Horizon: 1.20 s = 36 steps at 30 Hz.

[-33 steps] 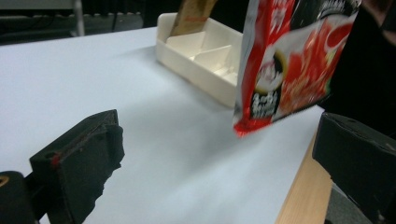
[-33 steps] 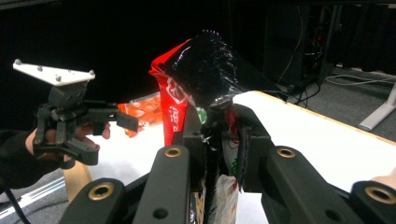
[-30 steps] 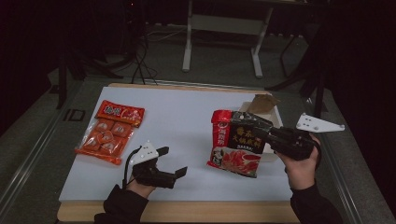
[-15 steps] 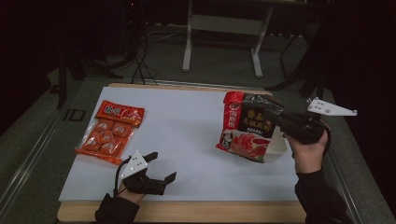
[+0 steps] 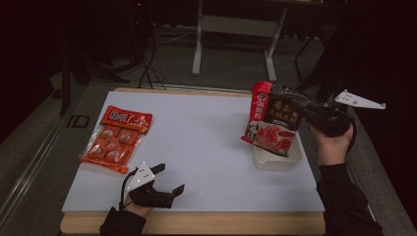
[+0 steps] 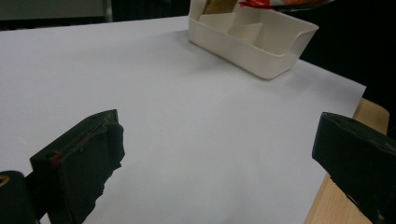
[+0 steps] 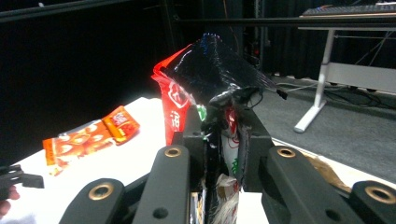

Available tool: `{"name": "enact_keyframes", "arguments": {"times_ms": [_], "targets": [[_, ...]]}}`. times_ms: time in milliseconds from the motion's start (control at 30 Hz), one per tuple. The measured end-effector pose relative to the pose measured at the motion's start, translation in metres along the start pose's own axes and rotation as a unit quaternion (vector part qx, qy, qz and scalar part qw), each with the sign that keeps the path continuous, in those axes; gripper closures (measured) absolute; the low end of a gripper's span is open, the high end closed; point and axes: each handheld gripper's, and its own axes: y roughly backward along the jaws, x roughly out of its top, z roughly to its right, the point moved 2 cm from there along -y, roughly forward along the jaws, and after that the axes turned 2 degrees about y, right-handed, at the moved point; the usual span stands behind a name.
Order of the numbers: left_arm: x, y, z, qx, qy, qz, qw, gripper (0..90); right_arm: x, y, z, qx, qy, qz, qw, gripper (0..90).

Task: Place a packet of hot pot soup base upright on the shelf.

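A dim lab or studio workspace is shown: a wooden table covered by a white sheet is surrounded by black curtains, a grey carpeted floor, trailing cables and the white legs of a desk frame behind

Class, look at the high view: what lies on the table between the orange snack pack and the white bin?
Nothing. In the high view, the stretch of white table between the orange snack pack and the white bin is bare.
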Motion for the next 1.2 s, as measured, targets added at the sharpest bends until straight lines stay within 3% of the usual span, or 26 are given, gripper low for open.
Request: {"name": "enact_keyframes", "arguments": {"times_ms": [133, 633, 933, 1000, 1100, 1200], "targets": [[-0.001, 0.000, 0.000, -0.001, 0.005, 0.003, 1.0000, 1.9, 0.001, -0.007, 0.017, -0.007, 0.000, -0.001, 1.0000, 77.1], [-0.001, 0.000, 0.000, -0.010, 0.012, 0.005, 0.9999, 1.8, 0.001, -0.020, 0.052, -0.043, 0.003, -0.014, 0.9990, 77.1], [-0.001, 0.000, 0.001, -0.016, 0.018, 0.006, 0.9997, 1.9, -0.014, -0.030, 0.072, -0.031, 0.003, -0.013, 0.9994, 76.8], [-0.002, 0.000, 0.001, -0.017, 0.018, 0.004, 0.9997, 1.8, -0.018, -0.032, 0.073, -0.038, 0.021, -0.002, 0.9991, 76.8], [-0.002, -0.001, 0.000, -0.019, 0.021, 0.004, 0.9996, 1.8, -0.022, -0.036, 0.078, -0.031, 0.019, -0.004, 0.9993, 76.7], [-0.002, 0.000, 0.000, -0.020, 0.023, 0.005, 0.9995, 1.9, -0.027, -0.039, 0.081, -0.041, 0.026, -0.011, 0.9988, 76.6]]}}
